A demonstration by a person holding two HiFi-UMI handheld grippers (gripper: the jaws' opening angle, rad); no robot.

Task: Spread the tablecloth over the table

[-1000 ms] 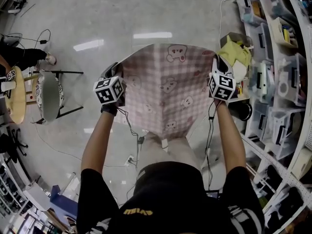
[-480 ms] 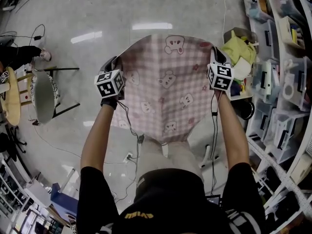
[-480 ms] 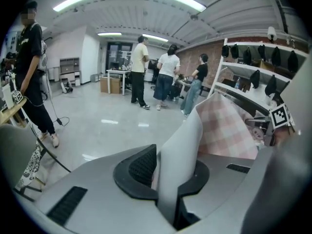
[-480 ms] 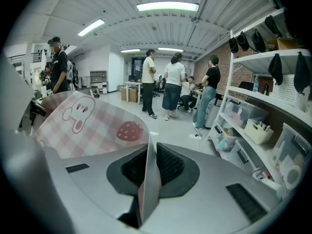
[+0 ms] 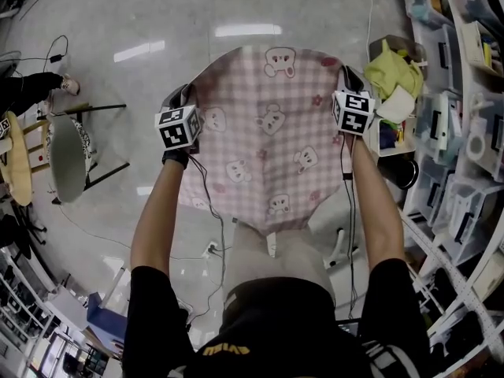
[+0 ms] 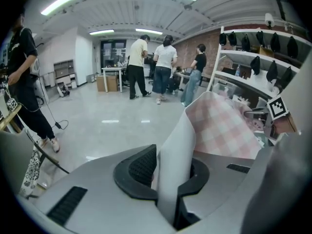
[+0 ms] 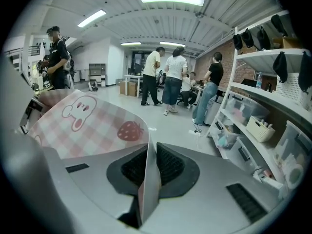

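- Tablecloth (image 5: 268,132), pink check printed with bears and strawberries, hangs stretched between the two grippers in the centre of the head view. Its far edge bulges toward the top of the frame and its near edge drapes in front of the person's legs.
- The left gripper (image 6: 165,174) has its jaws almost together, pinching the cloth's left edge. The white underside rises straight up from between the ribbed pads.
- The right gripper (image 7: 146,174) is clamped the same way on the right edge, with a thin fold of cloth standing between its pads.
- Compared with a second ago, both grippers sit higher in the head view and further from the body. The cloth's far edge has slid toward the top of the frame, and the sheet looks flatter and less tented.
- I read this as the cloth being lowered and carried forward, so the laying is under way but not done. No part of it clearly rests on anything yet.
- A pale surface (image 5: 327,219) shows under the cloth's near right corner. It is probably the table, though I cannot be sure.
- The shelves (image 5: 461,132) stand near the right gripper, so that corner could snag as the cloth settles.
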